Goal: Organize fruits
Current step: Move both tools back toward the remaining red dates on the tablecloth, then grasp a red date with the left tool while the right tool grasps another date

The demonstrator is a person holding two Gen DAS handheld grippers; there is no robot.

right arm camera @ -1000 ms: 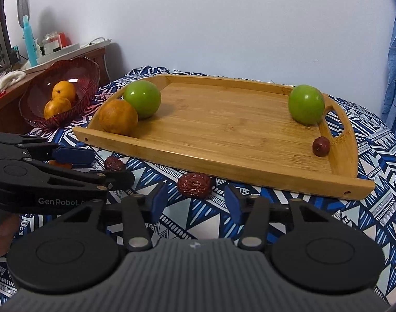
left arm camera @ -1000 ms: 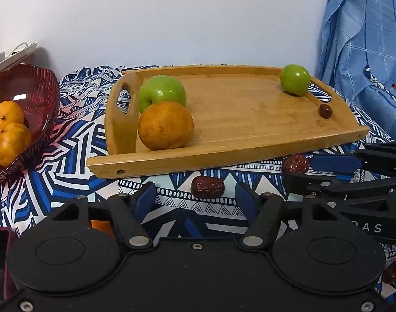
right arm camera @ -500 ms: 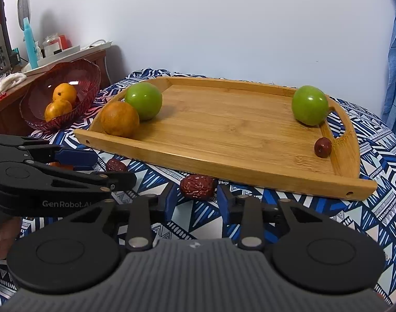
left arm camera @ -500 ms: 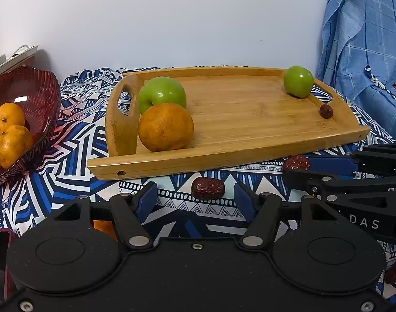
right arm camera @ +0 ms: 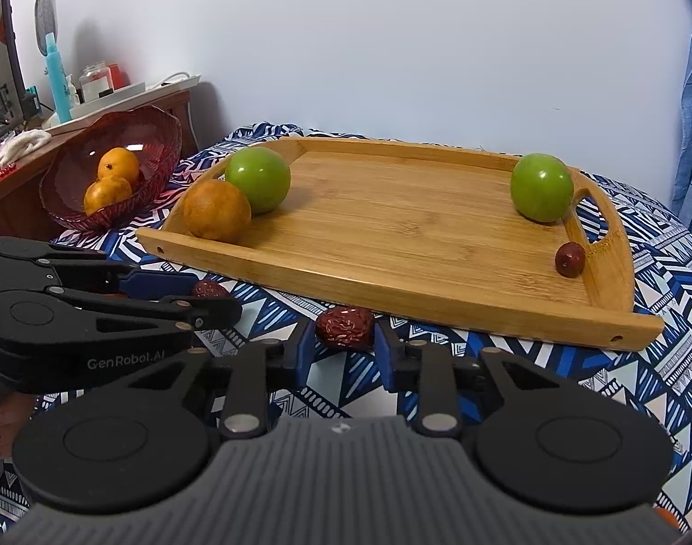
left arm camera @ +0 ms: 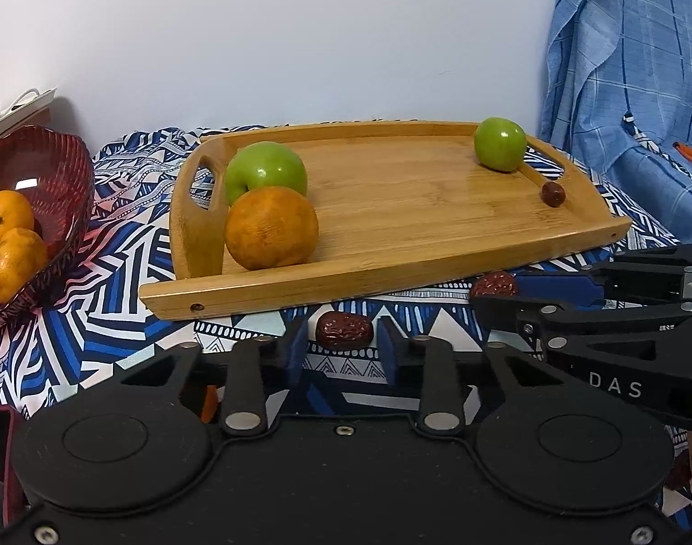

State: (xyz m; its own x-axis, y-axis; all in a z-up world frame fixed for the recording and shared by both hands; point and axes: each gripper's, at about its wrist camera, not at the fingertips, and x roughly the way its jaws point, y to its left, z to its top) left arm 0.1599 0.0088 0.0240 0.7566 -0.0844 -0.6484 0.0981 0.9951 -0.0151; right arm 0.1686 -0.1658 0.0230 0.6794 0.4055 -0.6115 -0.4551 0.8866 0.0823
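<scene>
Bracketing 2 wrinkled dark-red dates on the blue patterned cloth near the bamboo tray (left arm camera: 391, 268): left tool (left arm camera: 341, 349) released around one date (left arm camera: 344, 329), right tool (right arm camera: 341, 349) released around the other date (right arm camera: 344, 324). Next, likely clench both, then lift toward the tray's small date (right arm camera: 569, 259)

A blue-and-white patterned cloth (right arm camera: 664, 377) is covering the surface across the frame's lower half. Lying directly on it are a wooden tray (right arm camera: 437, 290) at centre, a red bowl (right arm camera: 69, 218) at left, and two dates (right arm camera: 345, 326) (right arm camera: 210, 289) below the tray.
</scene>
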